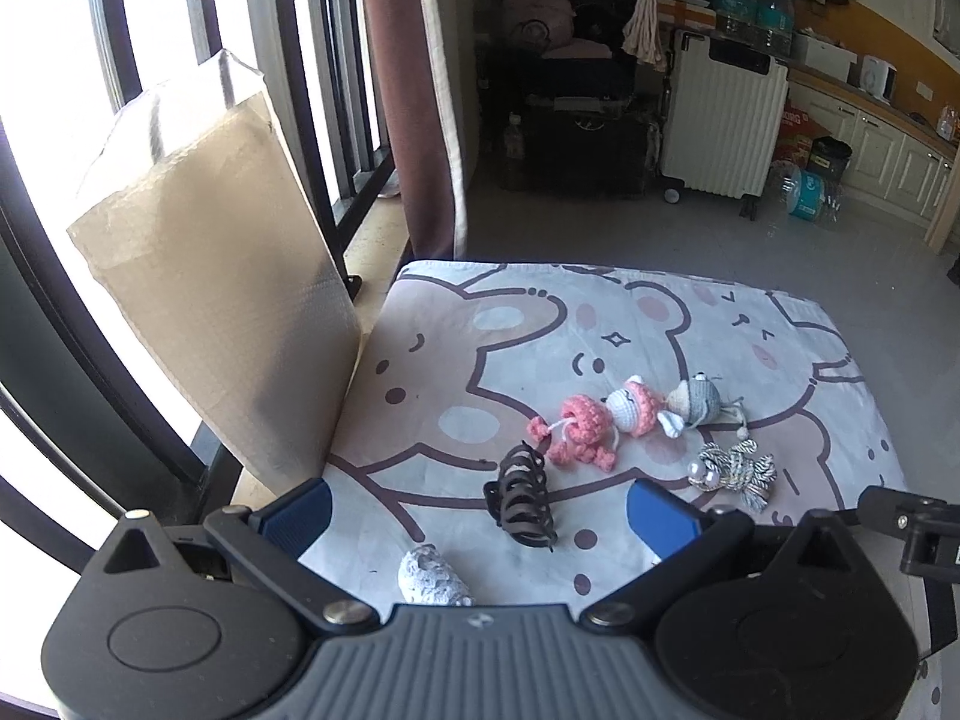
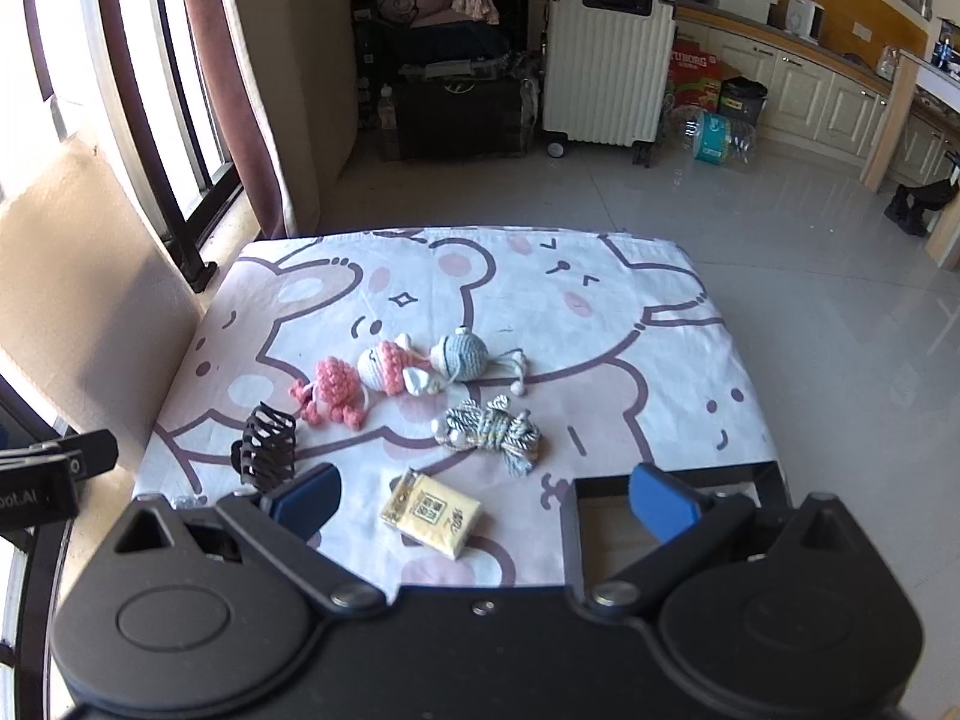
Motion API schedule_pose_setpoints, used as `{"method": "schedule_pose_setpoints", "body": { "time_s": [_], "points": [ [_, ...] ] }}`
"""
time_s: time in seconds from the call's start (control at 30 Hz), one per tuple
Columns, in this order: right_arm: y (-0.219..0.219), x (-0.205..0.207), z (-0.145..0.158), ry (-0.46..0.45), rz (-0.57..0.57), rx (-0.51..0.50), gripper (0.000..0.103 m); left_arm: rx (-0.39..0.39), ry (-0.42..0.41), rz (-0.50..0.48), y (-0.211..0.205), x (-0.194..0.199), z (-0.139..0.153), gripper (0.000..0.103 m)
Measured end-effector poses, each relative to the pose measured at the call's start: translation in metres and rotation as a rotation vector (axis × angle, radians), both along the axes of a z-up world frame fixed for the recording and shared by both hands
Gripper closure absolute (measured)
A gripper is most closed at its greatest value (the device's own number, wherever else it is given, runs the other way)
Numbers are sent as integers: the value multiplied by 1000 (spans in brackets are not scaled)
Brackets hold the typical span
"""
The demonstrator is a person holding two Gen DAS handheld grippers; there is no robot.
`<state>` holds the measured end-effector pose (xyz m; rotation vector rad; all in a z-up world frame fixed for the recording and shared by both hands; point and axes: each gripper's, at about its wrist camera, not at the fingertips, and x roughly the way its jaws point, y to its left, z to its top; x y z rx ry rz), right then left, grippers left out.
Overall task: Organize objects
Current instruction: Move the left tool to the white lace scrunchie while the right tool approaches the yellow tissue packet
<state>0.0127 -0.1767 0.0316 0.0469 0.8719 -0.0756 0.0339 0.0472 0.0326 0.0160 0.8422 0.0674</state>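
Your left gripper (image 1: 480, 516) hangs spread wide, blue pads empty, and right between its fingers lies the dark brown plastic claw hair clip (image 1: 521, 501). Nearer the palm sits a white crocheted piece (image 1: 433, 577). Ahead, a pink crocheted octopus (image 1: 579, 432), a pink-and-white crocheted doll (image 1: 635, 411) and a grey crocheted mouse (image 1: 699, 399) touch in a row on the cartoon-bear cloth (image 1: 468, 360). Your right gripper (image 2: 483, 504) is released too, nothing held; a yellow tissue packet (image 2: 433, 514) lies between its fingers, and a grey-and-white striped rope toy (image 2: 495, 432) sits just beyond it.
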Motion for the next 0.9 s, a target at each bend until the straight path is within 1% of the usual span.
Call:
{"method": "schedule_pose_setpoints", "body": {
  "time_s": [0.1,0.27,0.67,0.8,0.9],
  "points": [
    [-2,13,-5,5,6,29,0,4,14,27,11,12,-7,0],
    [2,35,-19,12,8,23,0,21,46,41,22,30,-26,0],
    [10,90,-71,99,-23,69,0,23,171,49,39,65,-102,0],
    [8,100,-92,119,-71,91,0,6,208,53,47,71,-125,1],
    [6,103,-110,129,-102,130,0,-5,218,44,52,71,-141,1]
  ]
}}
